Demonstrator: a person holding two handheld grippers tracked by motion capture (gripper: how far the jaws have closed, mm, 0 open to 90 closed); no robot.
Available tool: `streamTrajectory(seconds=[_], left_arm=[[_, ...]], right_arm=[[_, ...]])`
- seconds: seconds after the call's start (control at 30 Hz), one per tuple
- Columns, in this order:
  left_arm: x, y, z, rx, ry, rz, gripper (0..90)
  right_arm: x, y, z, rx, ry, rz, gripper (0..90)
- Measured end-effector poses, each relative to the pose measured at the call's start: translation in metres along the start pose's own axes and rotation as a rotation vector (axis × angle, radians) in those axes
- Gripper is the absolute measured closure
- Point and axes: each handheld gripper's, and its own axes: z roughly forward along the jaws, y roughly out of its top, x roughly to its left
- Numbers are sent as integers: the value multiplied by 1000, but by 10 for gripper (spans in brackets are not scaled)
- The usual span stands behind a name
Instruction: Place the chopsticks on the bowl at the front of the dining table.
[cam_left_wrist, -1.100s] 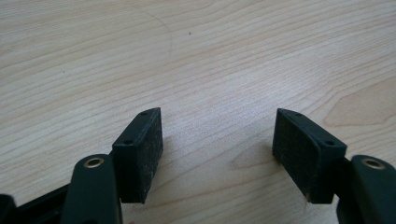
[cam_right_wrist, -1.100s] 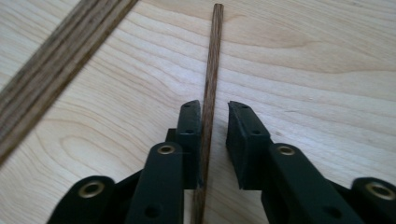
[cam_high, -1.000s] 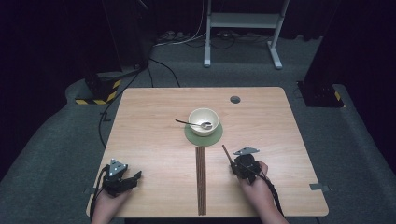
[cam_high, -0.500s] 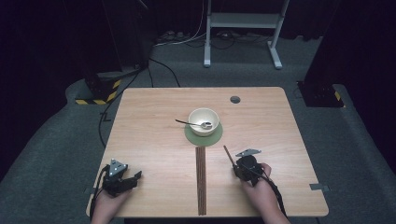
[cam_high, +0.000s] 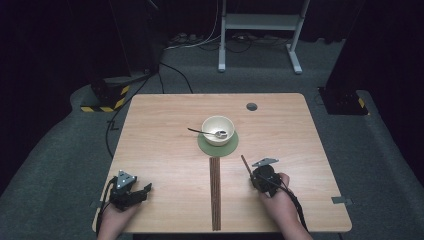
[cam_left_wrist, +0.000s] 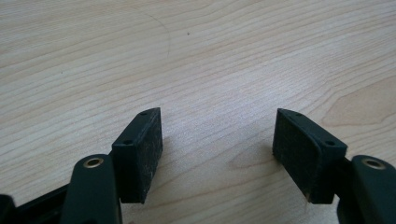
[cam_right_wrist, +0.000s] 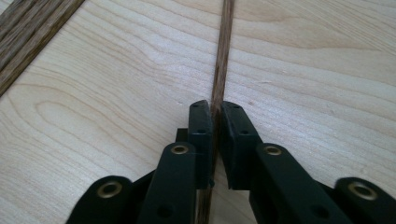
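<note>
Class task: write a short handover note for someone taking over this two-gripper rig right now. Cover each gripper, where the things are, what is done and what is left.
Right gripper: its jaws have just been closing, and the fingers now pinch a thin wooden stick low over the table.
Left gripper: open, nothing between the jaws, resting near the table's near left corner.
Things: a bowl with a spoon in it stands on a green mat mid-table; the dark wooden strip runs from the mat to the near edge.
Done: stick gripped.
Left: probably lift it and carry it toward the bowl; the goal is only a guess.
</note>
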Motion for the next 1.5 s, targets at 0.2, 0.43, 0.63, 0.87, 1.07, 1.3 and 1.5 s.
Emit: streamTrajectory(seconds=[0.2,0.43,0.63,0.87,1.07,1.3,1.5], left_arm=[[-1,0,0,-4,-3,-17,332],[0,0,0,2,-1,-2,333],[0,1,1,-1,-7,-8,333],[0,1,1,-1,-8,-10,333],[0,1,0,3,-10,-10,333],[0,1,1,2,-12,-10,333],[0,1,1,-4,-16,-11,333]], right_arm=[[-5,2,1,7,25,27,840],[-13,12,-20,-52,13,32,840],[-12,31,-41,-126,14,2,840],[-1,56,-44,-171,47,-28,840],[11,83,-36,-190,50,-60,841],[20,108,-19,-196,54,-52,841],[23,128,-11,-197,46,-59,841]])
